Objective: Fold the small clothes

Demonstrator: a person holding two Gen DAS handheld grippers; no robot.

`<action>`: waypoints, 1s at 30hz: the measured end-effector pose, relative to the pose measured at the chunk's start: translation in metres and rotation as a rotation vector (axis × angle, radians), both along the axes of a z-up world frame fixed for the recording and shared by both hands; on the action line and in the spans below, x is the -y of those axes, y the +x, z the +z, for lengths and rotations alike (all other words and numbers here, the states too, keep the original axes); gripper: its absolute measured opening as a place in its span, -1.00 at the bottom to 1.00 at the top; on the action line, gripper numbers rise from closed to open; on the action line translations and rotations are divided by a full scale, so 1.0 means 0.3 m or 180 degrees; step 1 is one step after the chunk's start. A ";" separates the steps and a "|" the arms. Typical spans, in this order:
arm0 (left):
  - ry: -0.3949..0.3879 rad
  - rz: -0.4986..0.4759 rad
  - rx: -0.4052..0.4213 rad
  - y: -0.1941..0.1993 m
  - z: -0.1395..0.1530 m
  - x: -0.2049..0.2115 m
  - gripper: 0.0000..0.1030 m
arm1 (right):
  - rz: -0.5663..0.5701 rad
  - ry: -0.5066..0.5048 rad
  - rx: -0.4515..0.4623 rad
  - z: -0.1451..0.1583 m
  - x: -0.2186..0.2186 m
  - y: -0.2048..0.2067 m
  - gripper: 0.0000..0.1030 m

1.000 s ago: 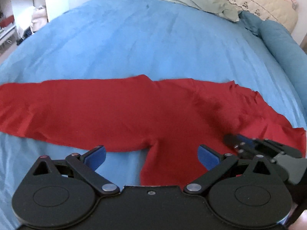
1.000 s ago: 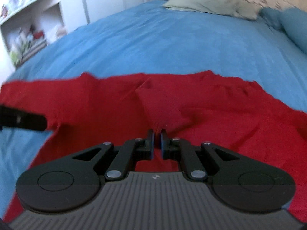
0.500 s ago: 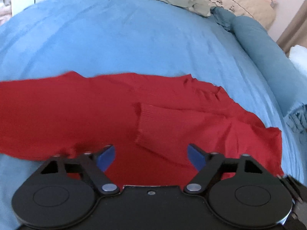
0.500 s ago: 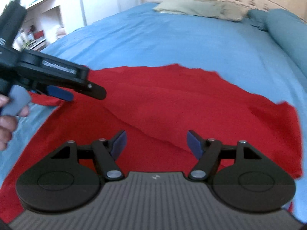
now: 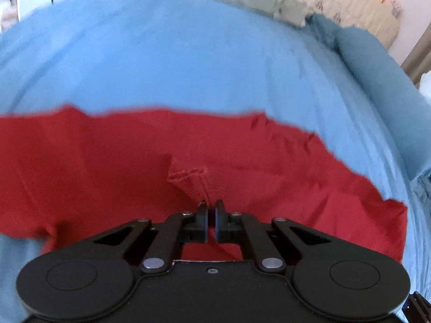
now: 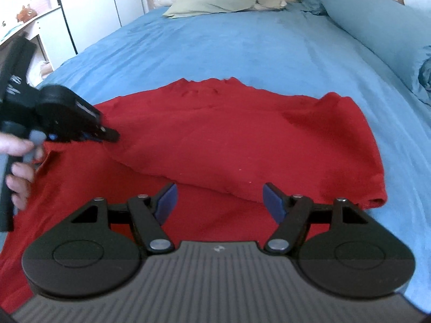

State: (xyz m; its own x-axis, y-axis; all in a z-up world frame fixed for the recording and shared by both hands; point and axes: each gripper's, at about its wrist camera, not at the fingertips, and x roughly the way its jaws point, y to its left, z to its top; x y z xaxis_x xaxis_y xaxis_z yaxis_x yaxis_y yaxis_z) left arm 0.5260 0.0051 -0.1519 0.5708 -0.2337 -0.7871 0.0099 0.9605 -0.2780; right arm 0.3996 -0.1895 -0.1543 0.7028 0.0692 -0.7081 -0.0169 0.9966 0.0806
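A red long-sleeved garment (image 6: pixel 242 140) lies on the blue bed, its right sleeve folded over the body. In the left wrist view the red garment (image 5: pixel 94 161) spreads across the frame, with a hemmed cuff edge just ahead of the fingers. My left gripper (image 5: pixel 211 215) is shut on that folded sleeve edge; it also shows in the right wrist view (image 6: pixel 110 136) at the left, pinching the cloth. My right gripper (image 6: pixel 219 199) is open and empty, low over the garment's near part.
The blue bedspread (image 6: pixel 229 48) runs far ahead. A green pillow (image 6: pixel 215 2) lies at the headboard, and a rolled blue duvet (image 6: pixel 377 27) lines the right side. White shelves (image 6: pixel 40 18) stand at the left.
My right gripper let go of the folded sleeve and opened. My left gripper moved right onto the sleeve's edge and shut on it.
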 end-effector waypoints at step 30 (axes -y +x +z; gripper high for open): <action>0.0869 -0.0373 0.0134 -0.051 -0.111 -0.078 0.40 | -0.0330 -0.0225 -0.0055 -0.128 0.209 0.090 0.85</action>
